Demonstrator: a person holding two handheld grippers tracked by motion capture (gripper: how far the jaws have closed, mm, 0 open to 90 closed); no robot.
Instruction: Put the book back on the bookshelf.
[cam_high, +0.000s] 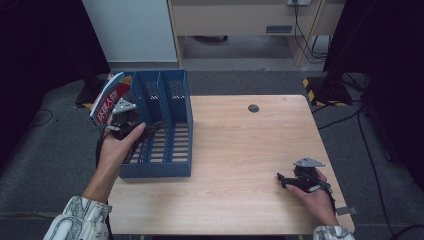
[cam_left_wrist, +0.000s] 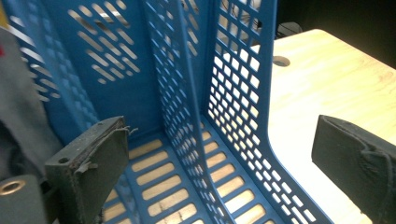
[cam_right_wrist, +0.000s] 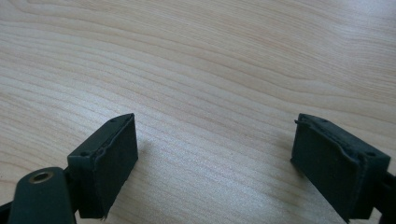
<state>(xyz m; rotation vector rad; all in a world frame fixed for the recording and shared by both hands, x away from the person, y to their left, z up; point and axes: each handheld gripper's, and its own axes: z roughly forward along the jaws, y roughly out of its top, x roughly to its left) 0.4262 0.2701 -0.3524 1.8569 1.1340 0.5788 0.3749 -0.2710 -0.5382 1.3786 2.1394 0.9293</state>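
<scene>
Near edge first: the right tool (cam_high: 286, 181) rests on the bare table (cam_high: 240, 150), jaws spread, gripping nothing. Farther off, the left tool (cam_left_wrist: 219, 158) gapes wide over the blue file rack (cam_high: 160, 125). The book (cam_high: 111, 97) leans just beyond, up-left of it, long axis tilted; left hand nearest.

Light wooden table (cam_high: 240, 150) with a small round dark hole (cam_high: 253, 108) near its far edge. Grey carpet floor (cam_high: 50, 145) all around it, black cables (cam_high: 350, 120) trailing at the right, a yellow-black striped base (cam_high: 314, 90) just beyond, beige furniture (cam_high: 235, 20) behind.
</scene>
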